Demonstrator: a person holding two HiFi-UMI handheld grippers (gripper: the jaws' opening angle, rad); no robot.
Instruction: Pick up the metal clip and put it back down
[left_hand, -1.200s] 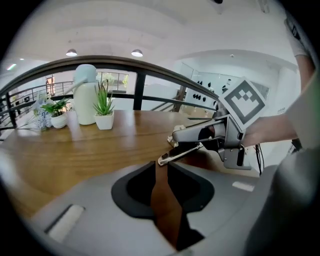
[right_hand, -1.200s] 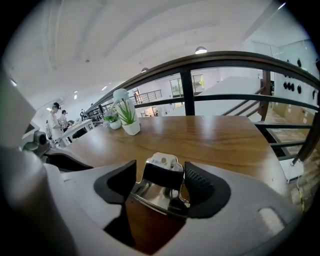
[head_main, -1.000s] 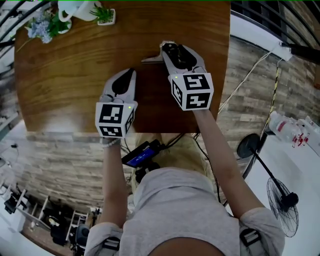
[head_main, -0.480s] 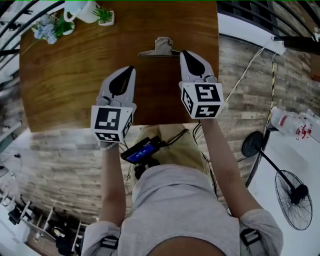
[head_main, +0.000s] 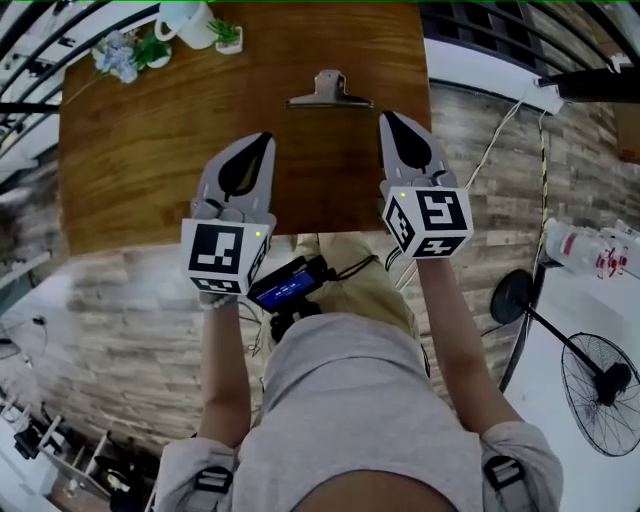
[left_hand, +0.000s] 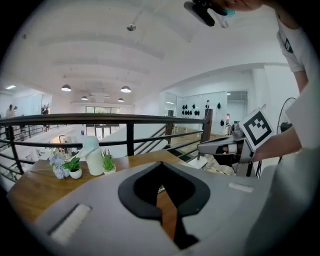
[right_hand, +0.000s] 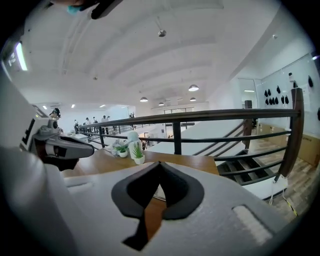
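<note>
The metal clip (head_main: 330, 90) lies flat on the wooden table (head_main: 140, 150), toward its far side, with nothing touching it. My right gripper (head_main: 386, 117) hovers short of the clip and to its right, jaws shut and empty. My left gripper (head_main: 266, 138) is level with it on the left, also shut and empty, a hand's width short of the clip. In the left gripper view the jaws (left_hand: 159, 164) meet at a point over the table. The right gripper view shows its jaws (right_hand: 160, 164) closed in the same way, and the left gripper (right_hand: 75, 147) at the left.
A white pitcher (head_main: 195, 22) and small potted plants (head_main: 125, 55) stand at the table's far left corner. A dark railing (right_hand: 200, 117) runs behind the table. The table's near edge (head_main: 150, 245) is just under the grippers. A standing fan (head_main: 600, 380) is on the floor below right.
The right gripper let go of the clip, shut, and drew back toward me; the clip stays on the table. Both grippers have risen and pulled back.
</note>
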